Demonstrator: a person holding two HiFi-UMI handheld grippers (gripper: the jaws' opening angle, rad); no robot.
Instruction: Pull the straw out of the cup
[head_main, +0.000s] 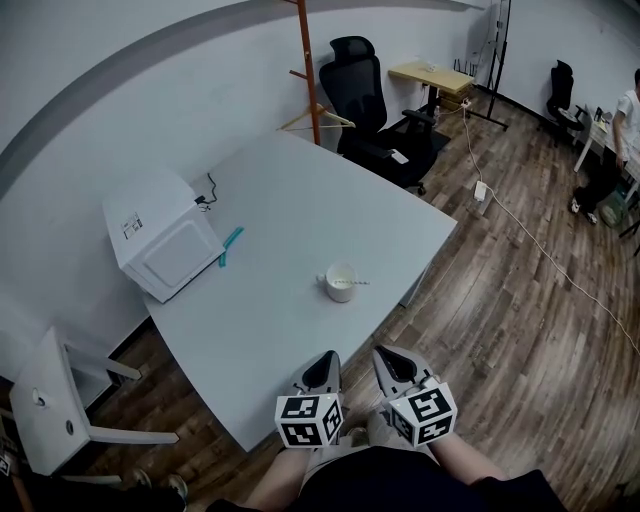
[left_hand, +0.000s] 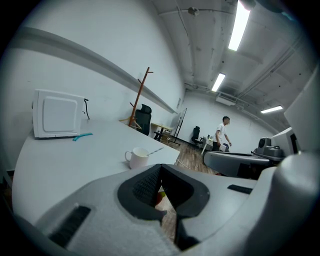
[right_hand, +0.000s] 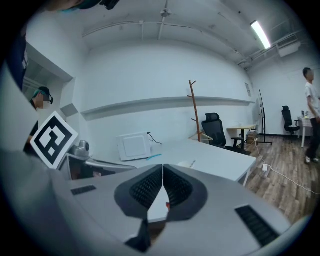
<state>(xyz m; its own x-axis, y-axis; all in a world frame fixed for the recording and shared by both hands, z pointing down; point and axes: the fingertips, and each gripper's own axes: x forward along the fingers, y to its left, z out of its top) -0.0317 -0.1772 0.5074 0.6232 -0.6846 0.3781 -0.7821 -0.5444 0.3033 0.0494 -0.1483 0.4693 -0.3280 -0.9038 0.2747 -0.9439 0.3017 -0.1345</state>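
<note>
A white cup (head_main: 340, 282) stands on the grey table (head_main: 300, 230), with a straw (head_main: 357, 282) leaning out over its right rim. The left gripper view shows the same cup (left_hand: 137, 157) and straw (left_hand: 155, 150) ahead. In the right gripper view the cup (right_hand: 186, 164) is small and far off. Both grippers hang near the person's body, below the table's near edge: my left gripper (head_main: 322, 372) and my right gripper (head_main: 389, 363). Each has its jaws pressed together with nothing between them. Neither touches the cup.
A white microwave (head_main: 160, 235) sits at the table's left, a teal object (head_main: 230, 245) beside it. A black office chair (head_main: 365, 105) and a wooden coat stand (head_main: 308, 70) are behind the table. A white chair (head_main: 60, 400) stands at the left. A person (left_hand: 221, 134) stands far off.
</note>
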